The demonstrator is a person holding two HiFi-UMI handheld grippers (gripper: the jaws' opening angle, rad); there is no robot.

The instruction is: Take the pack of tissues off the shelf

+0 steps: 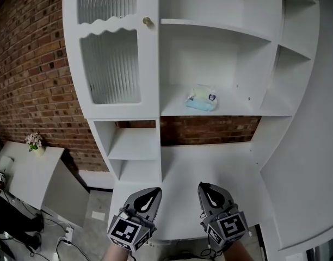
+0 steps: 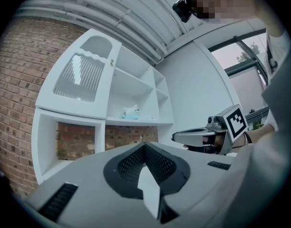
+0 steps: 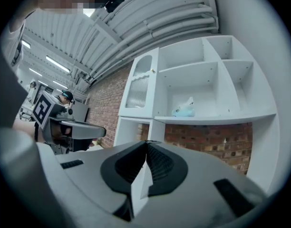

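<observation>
Resting on far middle shelf [image 1: 237,109], left of centre: pack of tissues [image 1: 202,99], untouched. Left gripper [image 1: 147,200], right gripper [image 1: 209,193]: held low and near, well apart from pack, jaws closed, empty. Judged pre-reach posture.

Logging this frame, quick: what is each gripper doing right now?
Left gripper: closed, holding nothing.
Right gripper: closed, holding nothing.

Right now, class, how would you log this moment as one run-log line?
stage: reach not yet begun | pack of tissues: on shelf, untouched | left gripper: shut, empty, below shelf | right gripper: shut, empty, below shelf
</observation>
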